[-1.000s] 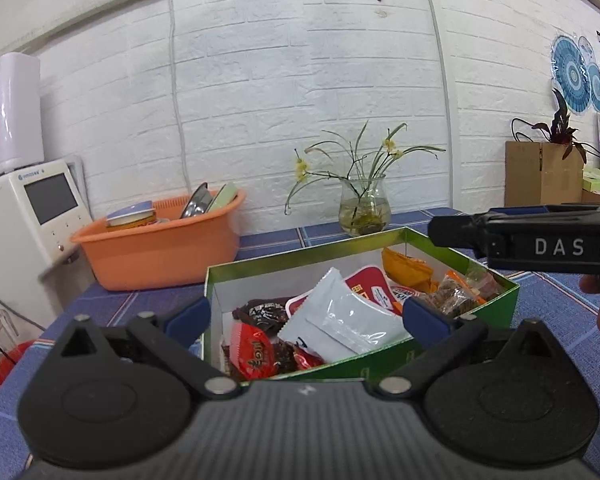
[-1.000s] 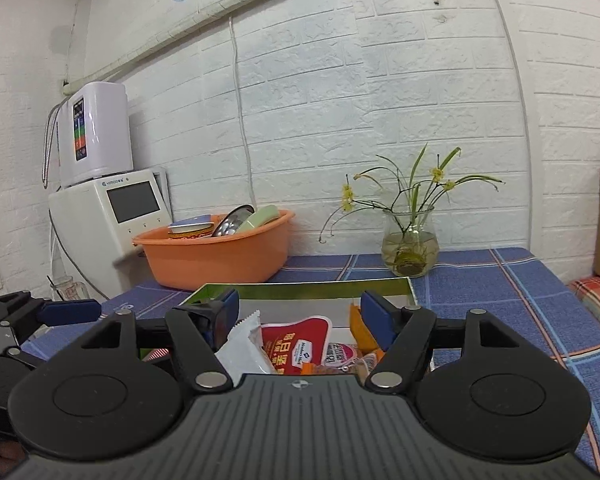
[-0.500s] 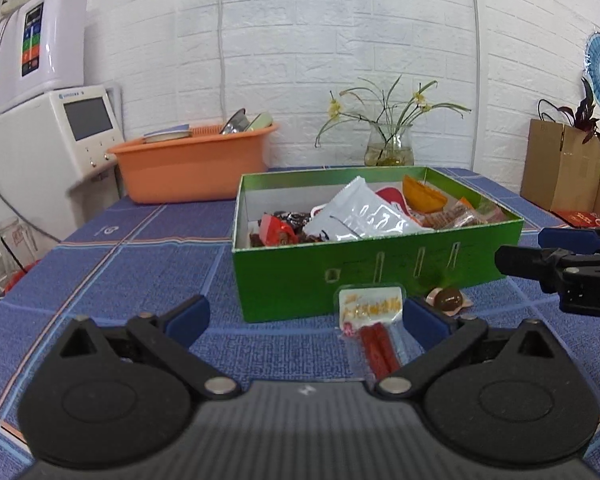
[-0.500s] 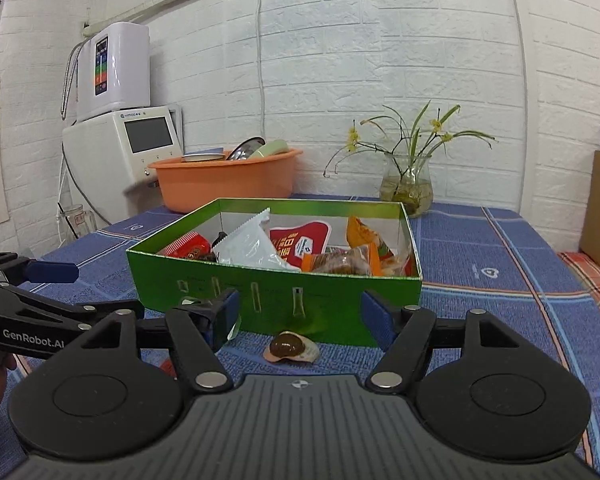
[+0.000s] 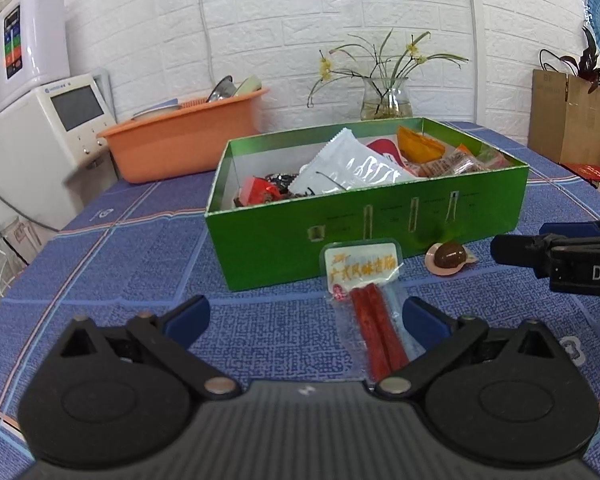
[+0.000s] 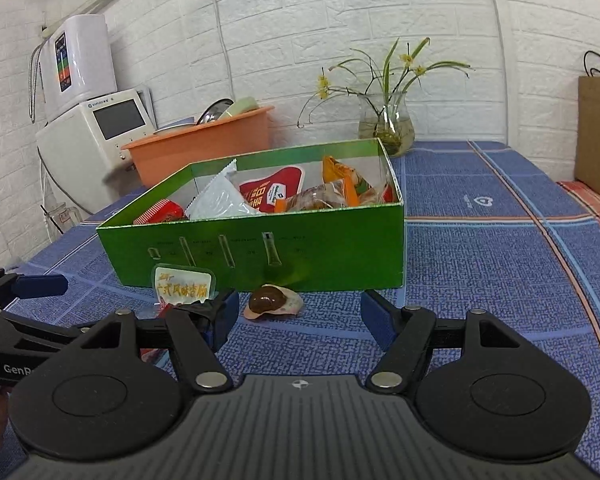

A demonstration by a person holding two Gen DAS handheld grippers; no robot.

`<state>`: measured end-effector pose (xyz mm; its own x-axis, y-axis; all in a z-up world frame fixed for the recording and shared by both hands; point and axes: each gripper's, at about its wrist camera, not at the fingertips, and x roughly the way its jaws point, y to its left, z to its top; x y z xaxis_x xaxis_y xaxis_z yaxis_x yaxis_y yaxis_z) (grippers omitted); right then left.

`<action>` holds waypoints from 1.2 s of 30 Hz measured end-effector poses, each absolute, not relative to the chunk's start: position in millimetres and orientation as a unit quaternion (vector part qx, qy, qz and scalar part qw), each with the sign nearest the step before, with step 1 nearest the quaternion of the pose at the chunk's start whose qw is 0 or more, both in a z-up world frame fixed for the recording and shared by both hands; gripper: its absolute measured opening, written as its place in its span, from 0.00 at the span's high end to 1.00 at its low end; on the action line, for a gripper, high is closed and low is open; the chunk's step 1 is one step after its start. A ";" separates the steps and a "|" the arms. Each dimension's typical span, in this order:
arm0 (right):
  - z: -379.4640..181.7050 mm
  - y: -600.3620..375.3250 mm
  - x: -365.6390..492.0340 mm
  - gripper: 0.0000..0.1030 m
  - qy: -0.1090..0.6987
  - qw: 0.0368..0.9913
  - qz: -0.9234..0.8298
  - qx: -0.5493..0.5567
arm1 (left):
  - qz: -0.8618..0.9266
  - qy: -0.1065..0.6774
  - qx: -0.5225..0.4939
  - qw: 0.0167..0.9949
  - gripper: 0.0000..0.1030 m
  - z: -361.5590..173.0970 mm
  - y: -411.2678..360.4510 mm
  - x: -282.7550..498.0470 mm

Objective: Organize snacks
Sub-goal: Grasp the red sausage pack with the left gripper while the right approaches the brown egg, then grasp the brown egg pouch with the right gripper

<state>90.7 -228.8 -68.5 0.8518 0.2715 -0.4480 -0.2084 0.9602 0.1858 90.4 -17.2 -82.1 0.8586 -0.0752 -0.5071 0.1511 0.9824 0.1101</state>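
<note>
Tablecloth (image 6: 500, 248) in blue plaid meets white brick wall (image 6: 300, 40).

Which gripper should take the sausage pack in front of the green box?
Left. The left gripper is open, with the sausage pack lying by its right finger. The right gripper faces the brown egg snack instead.

We look low across the tabletop (image 5: 112, 264) from both wrist cameras, facing the brick wall; the left view sits left of the right one, and both share the nearby green box (image 5: 364, 216) (image 6: 260, 240).
</note>
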 end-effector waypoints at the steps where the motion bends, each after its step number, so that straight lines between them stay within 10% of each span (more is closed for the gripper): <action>1: -68.9 -228.9 91.0 0.00 0.245 0.959 0.125 0.065 | -0.061 0.261 0.072 0.961 0.01 -82.5 -18.1 90.7; 36: -80.3 -193.4 148.3 0.00 0.309 0.933 0.183 -0.027 | -0.077 0.317 0.029 0.945 0.00 -103.4 -18.9 124.0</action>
<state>148.3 -193.4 -80.3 0.7419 0.3241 -0.5870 -0.3575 0.9318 0.0626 124.0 -18.9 -103.4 0.7877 -0.1264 -0.6030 0.1628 0.9866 0.0057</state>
